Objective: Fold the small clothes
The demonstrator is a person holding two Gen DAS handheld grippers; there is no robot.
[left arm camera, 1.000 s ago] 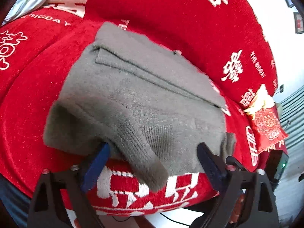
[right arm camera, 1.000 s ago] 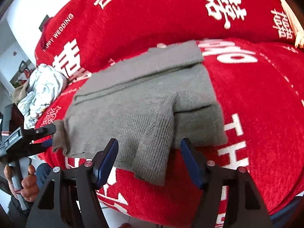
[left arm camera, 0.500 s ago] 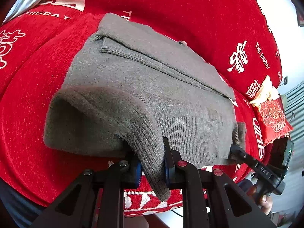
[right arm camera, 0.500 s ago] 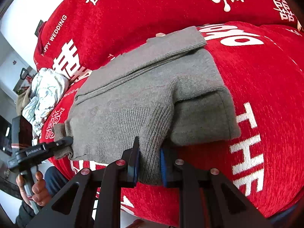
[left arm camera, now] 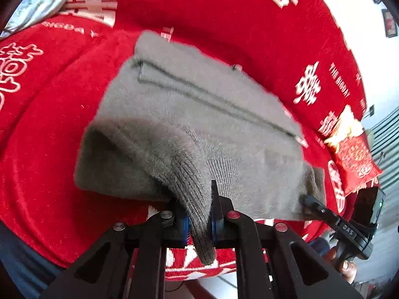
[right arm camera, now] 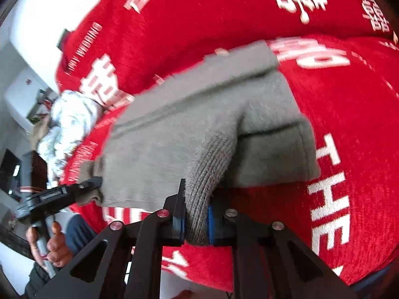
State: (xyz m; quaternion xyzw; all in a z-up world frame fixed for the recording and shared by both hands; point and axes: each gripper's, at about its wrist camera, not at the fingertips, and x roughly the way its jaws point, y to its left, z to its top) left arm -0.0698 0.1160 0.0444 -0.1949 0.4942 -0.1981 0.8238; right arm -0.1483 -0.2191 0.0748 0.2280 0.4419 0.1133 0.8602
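A grey knitted sweater lies partly folded on a red sofa cover. My left gripper is shut on a ribbed cuff of the sweater at its near left corner and holds that corner raised. My right gripper is shut on the other ribbed cuff at the sweater's near right corner. The sweater also shows in the right wrist view. Each gripper appears in the other's view, the right gripper in the left wrist view and the left gripper in the right wrist view, both at the sweater's near hem.
The red sofa cover with white lettering spans both views. A red and gold cushion lies at the right end. A pale crumpled cloth lies at the left end. The sofa's front edge runs just under the grippers.
Both grippers went from open to shut on the sweater's ribbed cuffs. Since half a second ago, both have lifted the near edge slightly; the views are blurred by motion.
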